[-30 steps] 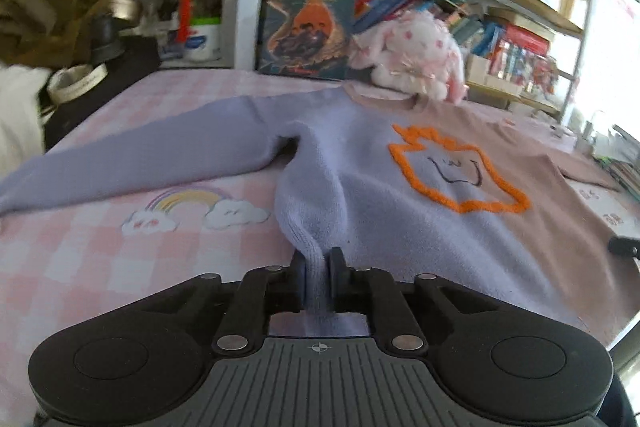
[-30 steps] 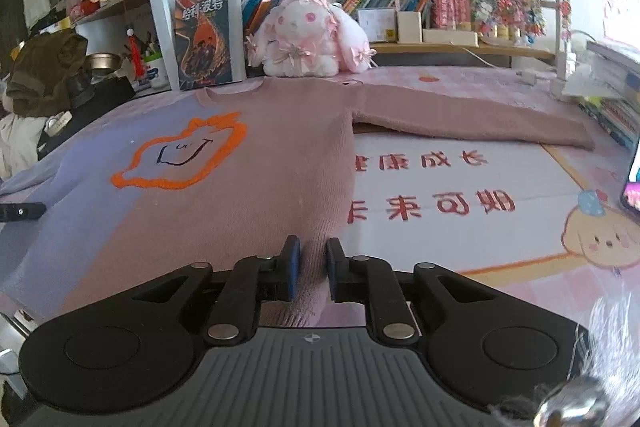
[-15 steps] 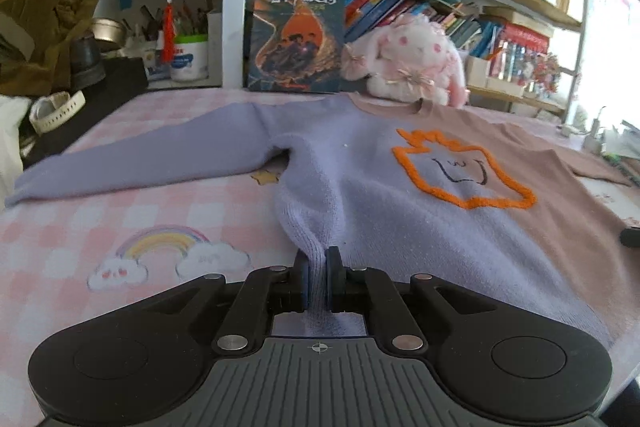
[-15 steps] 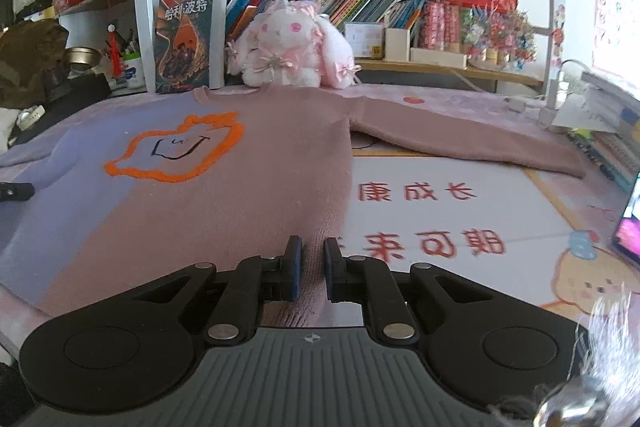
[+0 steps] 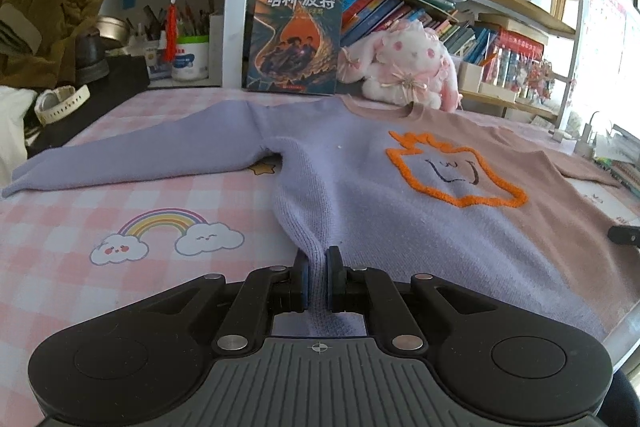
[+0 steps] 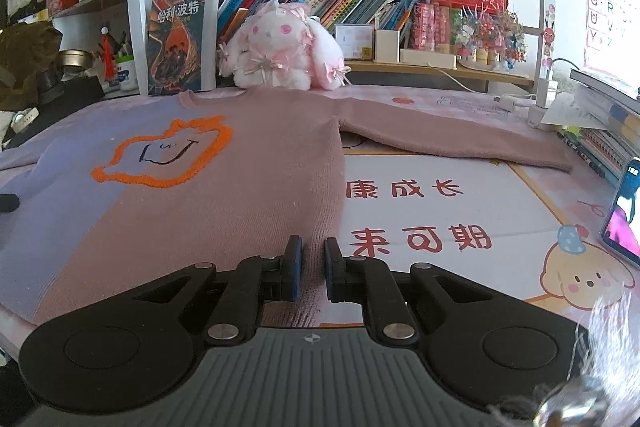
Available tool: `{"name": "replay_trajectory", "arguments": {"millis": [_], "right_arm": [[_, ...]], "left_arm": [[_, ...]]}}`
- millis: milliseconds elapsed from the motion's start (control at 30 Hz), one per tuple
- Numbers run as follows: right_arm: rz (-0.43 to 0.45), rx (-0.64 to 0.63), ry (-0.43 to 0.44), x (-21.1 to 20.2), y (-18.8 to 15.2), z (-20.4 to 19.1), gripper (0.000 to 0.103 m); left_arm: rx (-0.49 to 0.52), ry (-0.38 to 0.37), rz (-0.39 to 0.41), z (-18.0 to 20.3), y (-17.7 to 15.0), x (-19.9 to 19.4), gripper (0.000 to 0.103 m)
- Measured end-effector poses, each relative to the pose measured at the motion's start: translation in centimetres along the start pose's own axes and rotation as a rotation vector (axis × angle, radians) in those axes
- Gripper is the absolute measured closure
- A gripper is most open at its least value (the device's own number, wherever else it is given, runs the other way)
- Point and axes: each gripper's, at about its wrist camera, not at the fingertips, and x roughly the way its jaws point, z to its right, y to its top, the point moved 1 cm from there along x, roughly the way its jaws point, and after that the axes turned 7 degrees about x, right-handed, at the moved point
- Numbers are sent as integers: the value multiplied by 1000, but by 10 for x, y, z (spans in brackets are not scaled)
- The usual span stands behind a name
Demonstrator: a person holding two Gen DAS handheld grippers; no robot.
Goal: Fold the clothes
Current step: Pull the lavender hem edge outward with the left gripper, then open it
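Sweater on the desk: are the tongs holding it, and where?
Yes. Both tongs pinch the sweater at its bottom hem: left tongs the purple corner, right tongs the pink.

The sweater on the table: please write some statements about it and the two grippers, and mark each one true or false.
1. The left gripper is shut on the sweater at its purple hem. True.
2. The right gripper is open and holds nothing. False: it pinches the pink hem.
3. Both sleeves are folded over the chest. False: both lie spread outward.
4. A plush rabbit sits beyond the collar. True.
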Motion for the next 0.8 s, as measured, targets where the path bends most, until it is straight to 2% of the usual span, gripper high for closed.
{"name": "replay_trajectory", "arguments": {"millis": [800], "right_arm": [[7, -5, -4, 2, -1, -7, 92]], "left_arm": [[-19, -7, 11, -7, 1, 9, 95]]}}
